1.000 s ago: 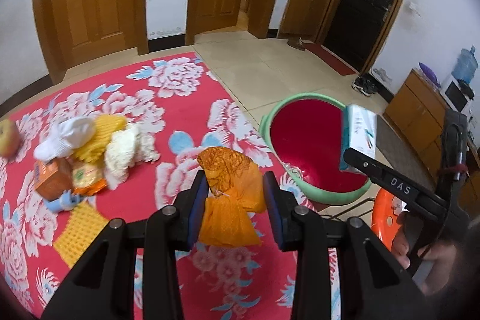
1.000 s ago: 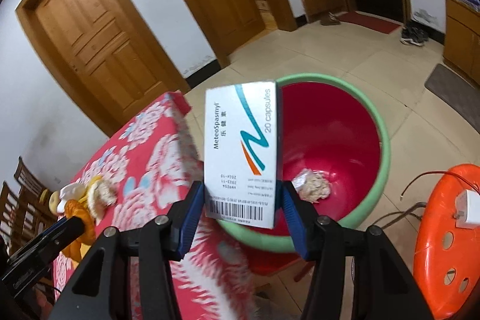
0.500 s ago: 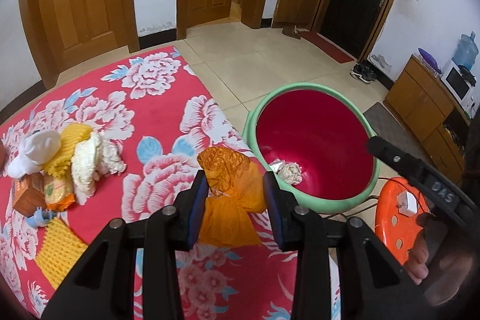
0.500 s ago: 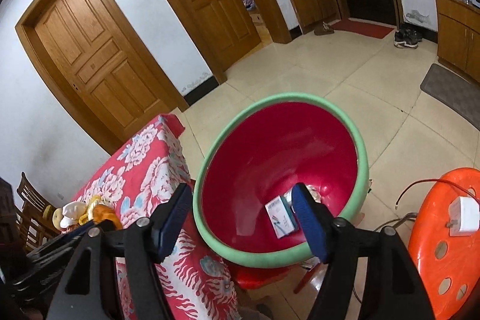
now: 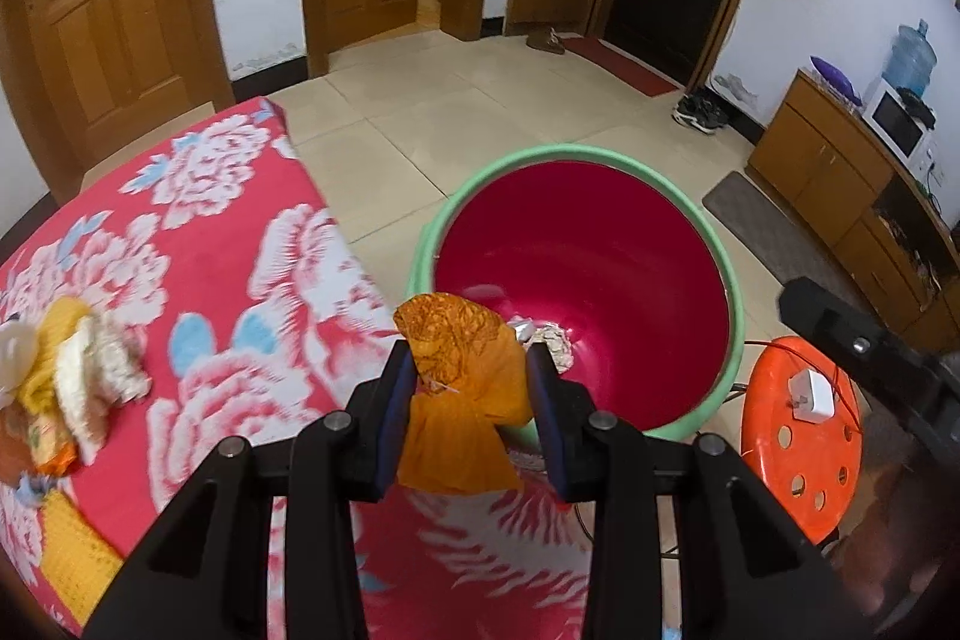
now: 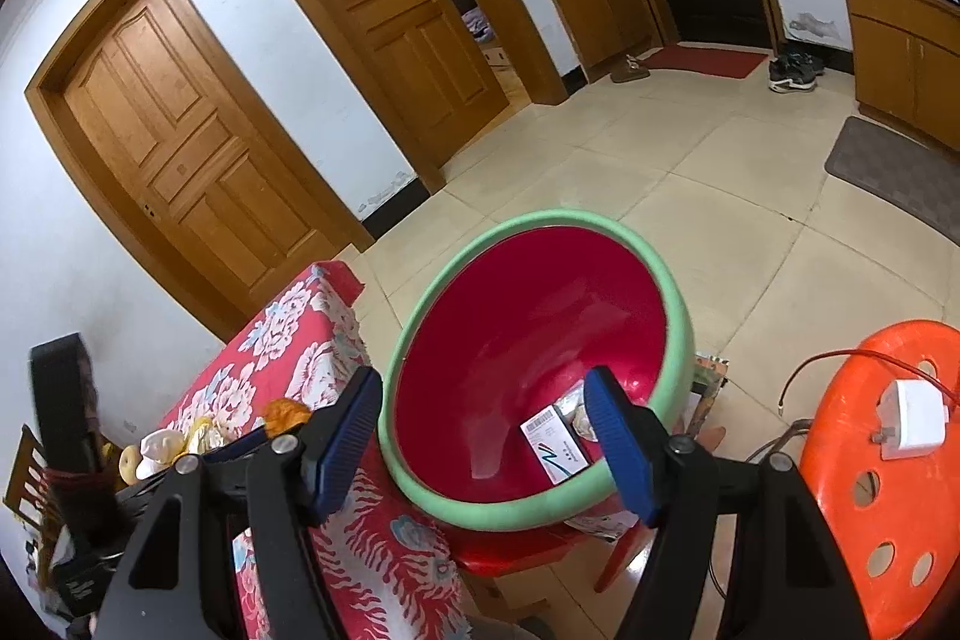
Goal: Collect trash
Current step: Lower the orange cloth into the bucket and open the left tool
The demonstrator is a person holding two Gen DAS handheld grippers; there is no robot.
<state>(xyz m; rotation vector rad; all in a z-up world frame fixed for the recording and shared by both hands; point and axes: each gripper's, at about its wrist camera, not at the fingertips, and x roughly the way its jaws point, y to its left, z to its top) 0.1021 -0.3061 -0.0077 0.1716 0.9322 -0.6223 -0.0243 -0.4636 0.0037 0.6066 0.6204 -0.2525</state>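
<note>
Blue-padded fingers (image 5: 401,403) of the left gripper (image 5: 471,400) clench a crumpled orange wrapper (image 5: 462,376), held over the near rim of the green basin (image 5: 735,316), beside the table's edge. Fingers of the right gripper (image 6: 486,445) stand spread with nothing between them, above the same basin. A white medicine box (image 6: 553,441) lies on the basin's red floor next to a crumpled pale wad (image 5: 555,340). More trash (image 5: 78,388) sits on the floral tablecloth (image 5: 240,280), far left. An orange stool (image 6: 888,472) stands to the right.
</note>
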